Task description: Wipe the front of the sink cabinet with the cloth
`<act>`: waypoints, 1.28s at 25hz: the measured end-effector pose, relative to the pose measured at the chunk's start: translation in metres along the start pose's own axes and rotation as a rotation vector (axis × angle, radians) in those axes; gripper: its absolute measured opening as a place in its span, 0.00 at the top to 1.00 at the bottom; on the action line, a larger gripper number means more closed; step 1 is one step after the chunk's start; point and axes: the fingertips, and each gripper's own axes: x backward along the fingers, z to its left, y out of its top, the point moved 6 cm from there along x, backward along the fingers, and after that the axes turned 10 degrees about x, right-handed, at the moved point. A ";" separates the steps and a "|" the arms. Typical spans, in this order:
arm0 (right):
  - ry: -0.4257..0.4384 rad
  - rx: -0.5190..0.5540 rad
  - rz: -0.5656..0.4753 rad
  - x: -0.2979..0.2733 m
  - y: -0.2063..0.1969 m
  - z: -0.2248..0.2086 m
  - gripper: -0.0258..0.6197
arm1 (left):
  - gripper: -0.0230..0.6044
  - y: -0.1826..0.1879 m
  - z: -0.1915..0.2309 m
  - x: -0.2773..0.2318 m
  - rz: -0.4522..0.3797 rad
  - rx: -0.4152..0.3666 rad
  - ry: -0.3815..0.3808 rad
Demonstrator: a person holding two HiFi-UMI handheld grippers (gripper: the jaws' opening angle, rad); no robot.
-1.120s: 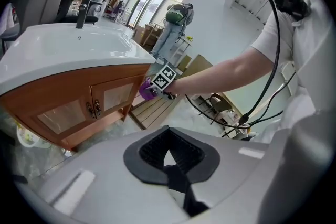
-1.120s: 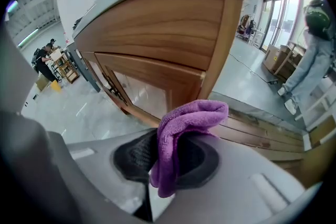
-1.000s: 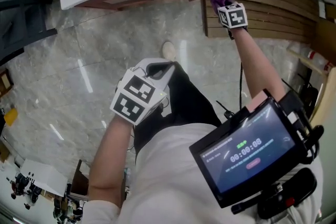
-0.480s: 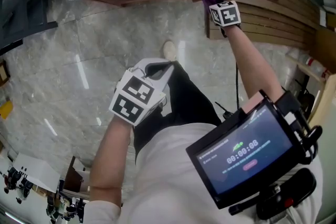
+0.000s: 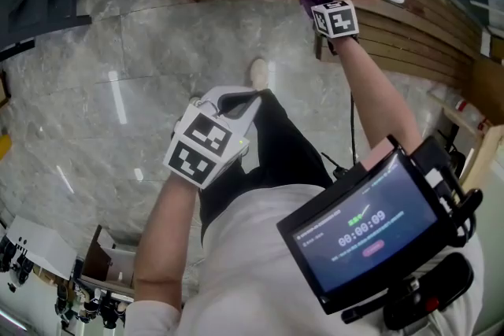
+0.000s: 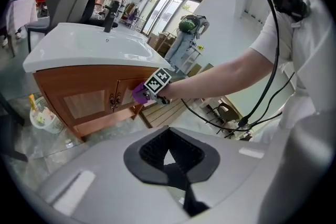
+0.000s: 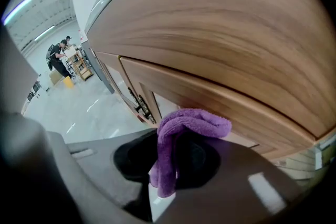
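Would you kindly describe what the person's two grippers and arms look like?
Both the left gripper and the right gripper have smooth grey housings with black jaw pads. Each carries a white cube printed with black square markers. The arms are bare below short white sleeves. A thin black cable runs along the right arm.

The one legible piece of writing is on the dark screen [image 5: 366,228] at the person's chest, at 4 o'clock in the head view: a pale timer reading 00:00:09. The green mark above it and the pink button below it are too small to read. One cube [image 5: 206,145] near centre and another cube [image 5: 335,18] at 1 o'clock carry only black-and-white square code patterns.
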 end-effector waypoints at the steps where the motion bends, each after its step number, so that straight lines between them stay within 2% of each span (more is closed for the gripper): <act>1: -0.002 -0.002 0.002 -0.001 0.003 0.003 0.85 | 0.96 -0.002 0.002 0.003 -0.003 0.005 0.002; 13: 0.018 0.037 -0.006 -0.020 0.044 0.052 0.85 | 0.96 -0.028 0.031 0.046 -0.051 0.053 0.042; 23: 0.032 0.039 -0.010 -0.026 0.071 0.093 0.85 | 0.96 -0.056 0.039 0.079 -0.085 0.081 0.058; 32: 0.050 0.053 -0.015 -0.050 0.106 0.136 0.85 | 0.96 -0.080 0.059 0.111 -0.120 0.121 0.104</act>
